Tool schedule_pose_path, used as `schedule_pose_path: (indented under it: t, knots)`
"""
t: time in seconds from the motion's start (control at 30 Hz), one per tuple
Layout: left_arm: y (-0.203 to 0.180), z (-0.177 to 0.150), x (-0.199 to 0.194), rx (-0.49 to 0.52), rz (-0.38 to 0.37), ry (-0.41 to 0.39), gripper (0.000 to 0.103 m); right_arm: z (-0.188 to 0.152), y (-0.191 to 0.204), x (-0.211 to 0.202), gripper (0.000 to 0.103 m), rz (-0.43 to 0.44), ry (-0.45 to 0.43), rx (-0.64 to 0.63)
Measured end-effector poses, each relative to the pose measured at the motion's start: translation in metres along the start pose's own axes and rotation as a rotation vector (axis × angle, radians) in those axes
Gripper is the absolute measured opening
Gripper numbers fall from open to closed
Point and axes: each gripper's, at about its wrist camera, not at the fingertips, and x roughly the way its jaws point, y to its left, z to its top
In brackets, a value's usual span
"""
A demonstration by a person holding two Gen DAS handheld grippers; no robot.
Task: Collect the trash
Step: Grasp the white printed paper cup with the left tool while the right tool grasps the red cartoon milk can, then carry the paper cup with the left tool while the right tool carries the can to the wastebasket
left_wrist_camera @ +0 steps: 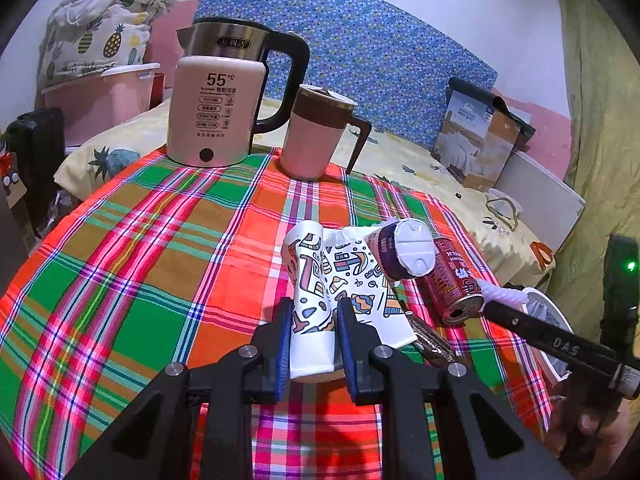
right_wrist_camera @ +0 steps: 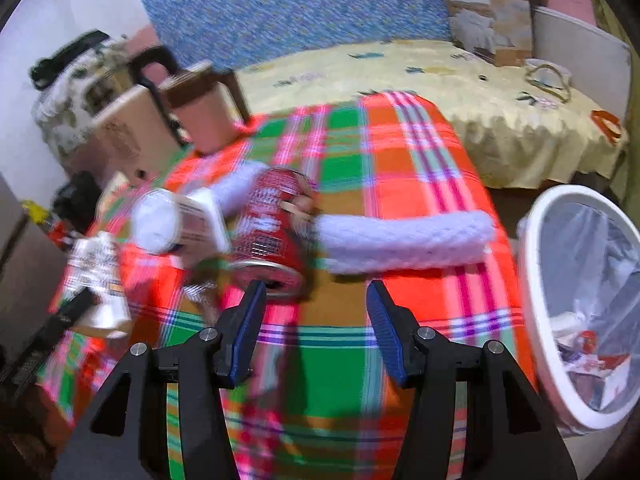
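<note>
Left wrist: crumpled printed paper cup (left_wrist_camera: 310, 300) between blue-padded jaws.

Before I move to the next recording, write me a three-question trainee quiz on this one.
1. True or false: the left claw is shut on the patterned paper cup.
2. Multiple choice: the red can is A) standing upright, B) lying on its side on the plaid cloth, C) inside the bin.
3. Fill in: the white bin with trash inside stands off the table's ____ edge, seen from the right wrist camera.

Key:
1. True; both pads press the cup's sides.
2. B; its open end faces the open right claw.
3. Right.
</note>
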Motion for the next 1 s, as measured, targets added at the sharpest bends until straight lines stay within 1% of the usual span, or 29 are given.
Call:
schedule_pose_path:
  t: [0.1, 0.13, 0.2, 0.3, 0.43, 0.5, 0.53, 0.57, 0.6, 0.8, 1.0]
  knots:
    - [0.003, 0.0, -0.001, -0.002, 0.001, -0.004, 0.022, 0.006, 0.019, 0.01, 0.056, 0.001, -0.022, -0.046]
    - [0.004, 0.0, -0.002, -0.004, 0.003, -0.005, 0.022, 0.008, 0.02, 0.015, 0.06, -0.004, -0.02, -0.053]
    - [0.006, 0.001, -0.002, -0.009, 0.005, -0.004, 0.022, 0.013, 0.023, 0.031, 0.061, -0.019, -0.001, -0.054]
    - [0.009, 0.0, -0.001, -0.014, 0.006, -0.002, 0.022, 0.016, 0.023, 0.043, 0.061, -0.025, 0.014, -0.046]
    - [0.012, -0.001, 0.003, -0.019, 0.005, 0.01, 0.022, 0.016, 0.018, 0.052, 0.061, -0.038, 0.052, -0.02]
    - [0.011, -0.002, 0.005, -0.019, 0.004, 0.014, 0.022, 0.015, 0.016, 0.056, 0.061, -0.03, 0.07, -0.009]
    - [0.011, -0.001, 0.005, -0.018, 0.003, 0.015, 0.022, 0.014, 0.016, 0.055, 0.061, -0.023, 0.068, -0.006]
    - [0.011, -0.002, 0.006, -0.017, 0.002, 0.017, 0.022, 0.014, 0.016, 0.053, 0.056, -0.015, 0.059, -0.004]
    - [0.01, -0.002, 0.006, -0.015, 0.002, 0.017, 0.022, 0.013, 0.016, 0.049, 0.055, -0.012, 0.047, -0.007]
    - [0.004, -0.004, 0.006, -0.001, -0.001, 0.024, 0.022, 0.005, 0.013, 0.028, 0.055, 0.001, -0.007, -0.007]
    - [-0.006, -0.008, -0.001, 0.016, 0.002, 0.024, 0.022, -0.01, 0.002, 0.004, 0.054, 0.03, -0.025, -0.003]
